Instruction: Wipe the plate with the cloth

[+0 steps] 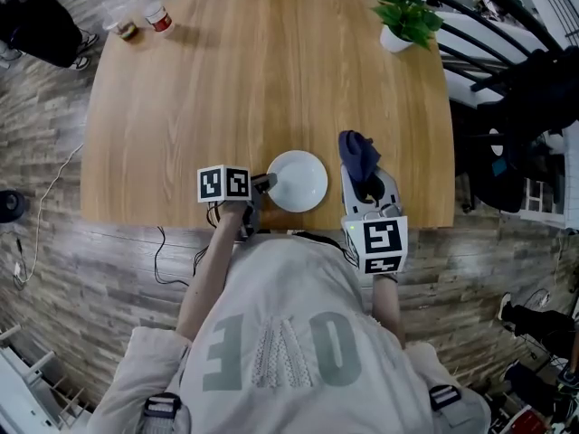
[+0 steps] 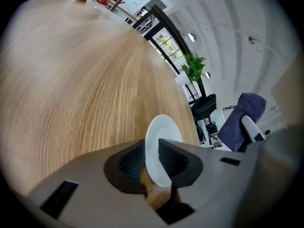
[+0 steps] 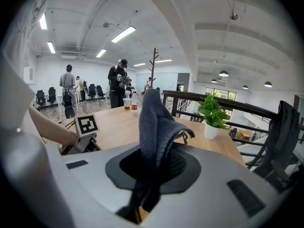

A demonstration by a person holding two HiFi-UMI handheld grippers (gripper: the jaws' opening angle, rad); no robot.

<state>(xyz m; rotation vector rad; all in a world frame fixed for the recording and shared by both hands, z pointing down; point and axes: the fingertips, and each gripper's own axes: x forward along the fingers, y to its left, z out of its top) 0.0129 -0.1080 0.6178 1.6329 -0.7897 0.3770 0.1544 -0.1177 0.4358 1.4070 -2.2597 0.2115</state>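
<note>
A small white plate (image 1: 297, 181) lies on the wooden table (image 1: 226, 89) close to its near edge. My left gripper (image 1: 264, 183) comes at it from the left and is shut on its rim. In the left gripper view the plate (image 2: 159, 146) stands edge-on between the dark ribbed pads (image 2: 130, 160) of the left gripper (image 2: 153, 158). My right gripper (image 1: 366, 188) hovers just right of the plate, shut on a dark blue cloth (image 1: 358, 156). In the right gripper view the cloth (image 3: 154, 122) sticks up out of the right gripper (image 3: 154, 163), folded over at the top.
A potted plant (image 1: 404, 12) stands at the table's far right corner. A bottle (image 1: 154, 9) and a cup (image 1: 122, 25) stand at the far left. A railing and dark chairs (image 1: 516, 143) flank the table's right side. People (image 3: 118, 82) stand far off.
</note>
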